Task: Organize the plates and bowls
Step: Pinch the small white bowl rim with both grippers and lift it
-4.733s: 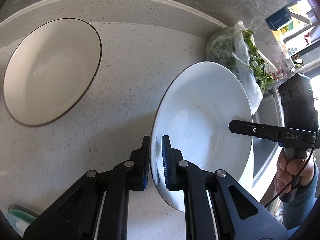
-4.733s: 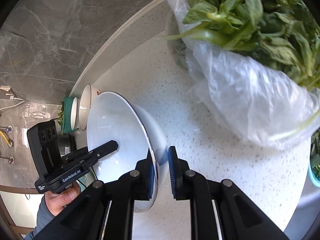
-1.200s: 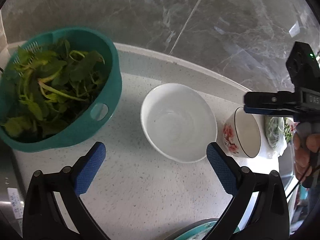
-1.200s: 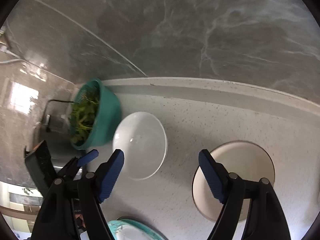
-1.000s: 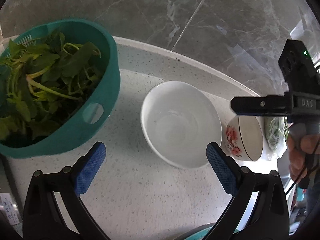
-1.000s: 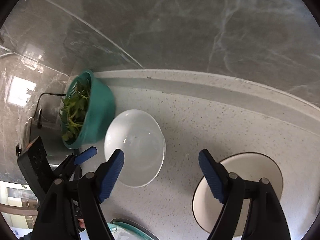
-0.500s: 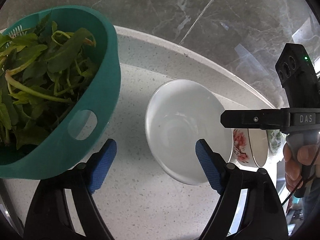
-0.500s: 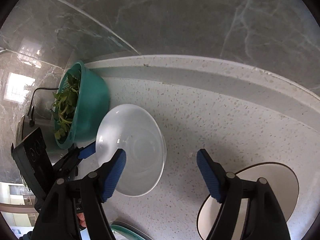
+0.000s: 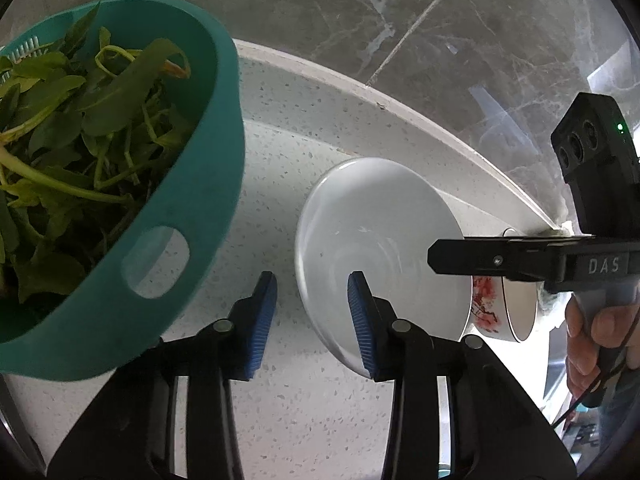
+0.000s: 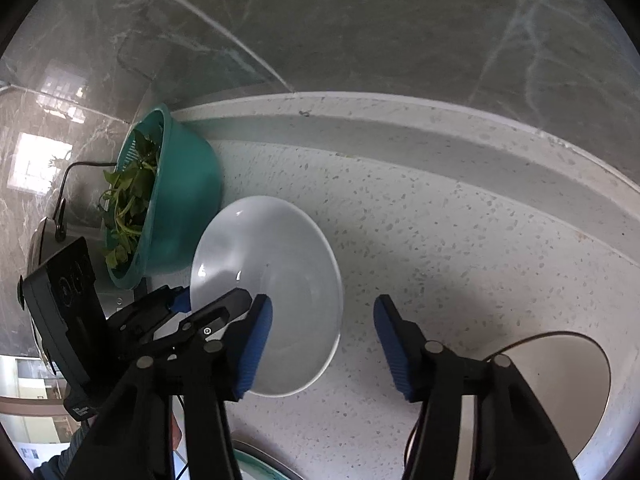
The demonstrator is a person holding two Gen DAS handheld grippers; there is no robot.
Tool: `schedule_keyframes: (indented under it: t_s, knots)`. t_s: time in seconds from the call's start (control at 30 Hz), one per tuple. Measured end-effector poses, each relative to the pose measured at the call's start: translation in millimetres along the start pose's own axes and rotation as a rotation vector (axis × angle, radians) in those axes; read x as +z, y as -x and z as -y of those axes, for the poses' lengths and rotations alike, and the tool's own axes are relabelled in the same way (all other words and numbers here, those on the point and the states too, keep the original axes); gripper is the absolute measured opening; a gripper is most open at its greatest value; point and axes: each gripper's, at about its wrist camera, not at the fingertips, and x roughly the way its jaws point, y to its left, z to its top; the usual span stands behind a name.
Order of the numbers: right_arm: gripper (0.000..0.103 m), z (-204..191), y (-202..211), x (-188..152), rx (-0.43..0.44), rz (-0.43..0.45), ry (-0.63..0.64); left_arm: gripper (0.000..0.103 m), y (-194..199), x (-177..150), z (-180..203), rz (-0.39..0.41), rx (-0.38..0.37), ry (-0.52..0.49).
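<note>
My left claw (image 9: 312, 316) is partly open and grips nothing. Its two blue pads straddle the near left rim of the white bowl (image 9: 380, 248): the right pad sits inside the bowl, the left pad hangs outside over the desk (image 9: 280, 128). Whether either pad touches the rim, I cannot tell.

The white bowl stands upright on the speckled desk, near the raised back edge. Just to its left is the teal colander (image 9: 208, 208), full of green leaves (image 9: 80, 128); the two are close but a strip of desk shows between them. On the bowl's right, touching or almost touching it, is a smaller bowl with a red flower pattern (image 9: 486, 308) and a dark rim line.

My right claw (image 10: 322, 342) is wide open and empty. From its own camera, its left pad lies over the right part of the white bowl (image 10: 280, 252), and its right pad hangs over bare desk (image 10: 440, 240) between that bowl and the flowered bowl (image 10: 568, 392), which shows at lower right as a pale round mouth. From the left camera, this right claw (image 9: 434, 257) reaches in edge-on above the white bowl's right side.

At the bottom edge of the right view a curved teal rim (image 10: 264, 464) peeks out; I cannot tell what it belongs to.
</note>
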Motion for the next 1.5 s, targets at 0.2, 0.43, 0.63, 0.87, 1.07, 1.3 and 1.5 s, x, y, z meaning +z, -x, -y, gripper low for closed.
schedule_keyframes:
  t_s: [0.2,0.43,0.63,0.87,1.07,1.3,1.5]
  knots:
    - [0.046,3,-1,4,-0.008,-0.005,-0.011,0.025,1,2,-8,-0.007,-0.008,0.01]
    - [0.01,6,-7,6,-0.038,-0.053,-0.001,0.013,-9,11,-7,-0.039,-0.027,0.006]
    - [0.009,3,-10,5,-0.035,-0.05,0.003,0.012,-13,15,-7,-0.052,-0.024,0.006]
    - [0.01,1,-7,6,-0.026,-0.046,-0.006,0.009,-11,12,-13,-0.057,-0.031,0.04]
    - [0.01,3,-5,5,-0.023,-0.047,-0.016,0.009,-10,12,-4,-0.058,-0.025,0.037]
    - [0.009,5,-6,2,-0.031,-0.046,-0.027,0.009,-21,12,-1,-0.073,-0.026,0.057]
    - [0.013,-3,-12,2,-0.055,-0.058,-0.006,0.01,-24,10,2,-0.079,-0.004,0.056]
